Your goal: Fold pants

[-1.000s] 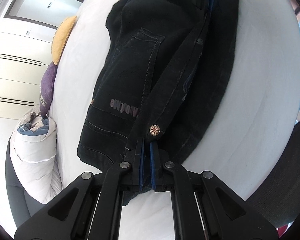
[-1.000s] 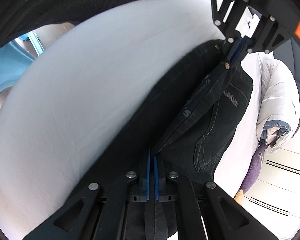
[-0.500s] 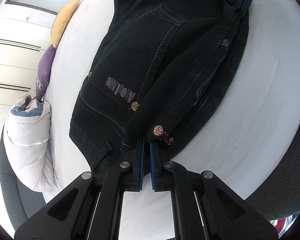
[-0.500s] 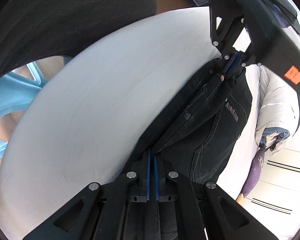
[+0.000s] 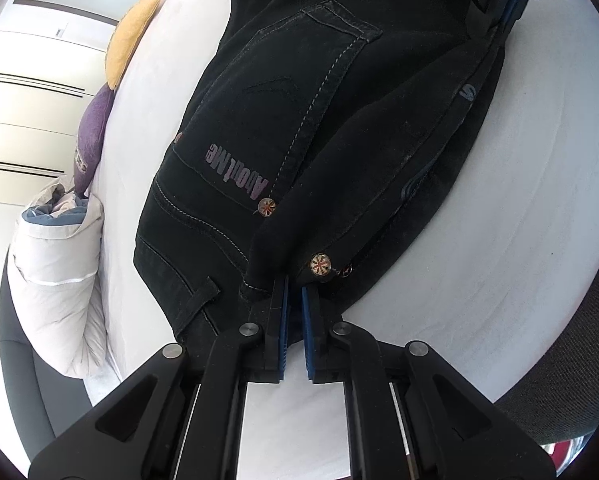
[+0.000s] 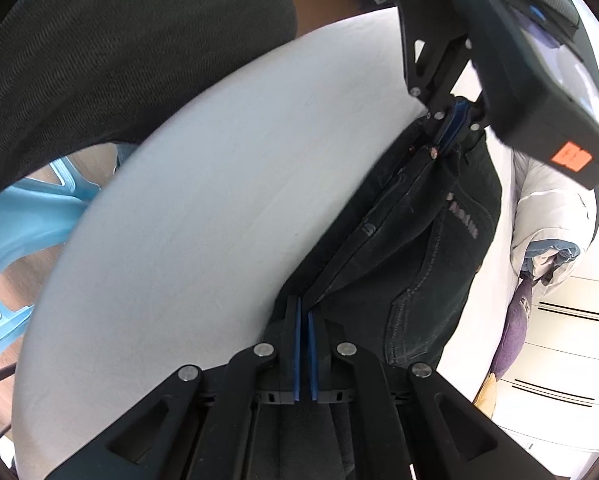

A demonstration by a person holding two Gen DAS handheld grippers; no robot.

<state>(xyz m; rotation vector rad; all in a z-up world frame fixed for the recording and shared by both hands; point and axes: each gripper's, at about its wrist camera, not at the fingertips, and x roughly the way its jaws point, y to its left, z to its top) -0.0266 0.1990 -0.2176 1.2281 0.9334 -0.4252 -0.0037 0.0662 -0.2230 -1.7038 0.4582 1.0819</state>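
Both hand-held grippers (image 5: 294, 292) clamping pants (image 5: 291, 128)

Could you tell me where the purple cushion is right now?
The purple cushion lies at the left of the left wrist view, between the yellow cushion and the white jacket.

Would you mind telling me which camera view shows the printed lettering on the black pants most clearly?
The left wrist view: the lettering sits large and near centre on the black pants, legible beside a stitched seam, though upside down. In the right wrist view the lettering is small, far off and too blurred to read.
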